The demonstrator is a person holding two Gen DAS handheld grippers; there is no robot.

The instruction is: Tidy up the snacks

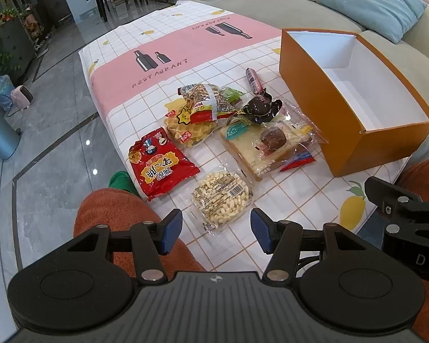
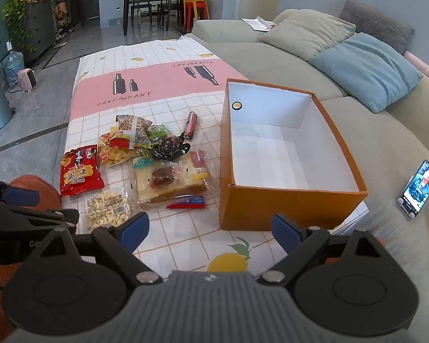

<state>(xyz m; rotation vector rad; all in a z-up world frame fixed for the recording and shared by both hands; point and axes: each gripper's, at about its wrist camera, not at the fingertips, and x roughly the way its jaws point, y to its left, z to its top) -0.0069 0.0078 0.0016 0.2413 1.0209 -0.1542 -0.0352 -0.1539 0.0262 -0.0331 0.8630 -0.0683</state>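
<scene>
A grey-green fabric sofa [image 2: 286, 65] is curving behind the table, carrying a soft blue cushion [image 2: 367, 71]. The low table is lying under a smooth checked tablecloth [image 1: 168, 43] printed with lemons, bottles and a pink band. On its right side an orange cardboard box [image 2: 286, 208] is standing open, rectangular, its white inside holding nothing but a small round sticker on the far wall.

Just left of the box, the snacks are lying in a loose, overlapping heap. A clear bag of sliced bread [image 1: 260, 148] is sitting nearest the box with a dark round cake [image 1: 273, 138] resting on it. A crinkly red foil packet [image 1: 160, 165] is lying at the left edge, and a round puffed-rice cake [image 1: 221, 197] in clear film is lying closest to the grippers. A yellow waffle pack [image 1: 186, 131] is half buried under a glossy mixed packet whose print is too small to read. A thin red sausage stick [image 1: 253, 80] is lying farthest back.

The left gripper [image 1: 216, 230] is hovering open above the rice cake, holding nothing. The right gripper [image 2: 211, 230] is also spread wide and unladen, before the box's near wall.
</scene>
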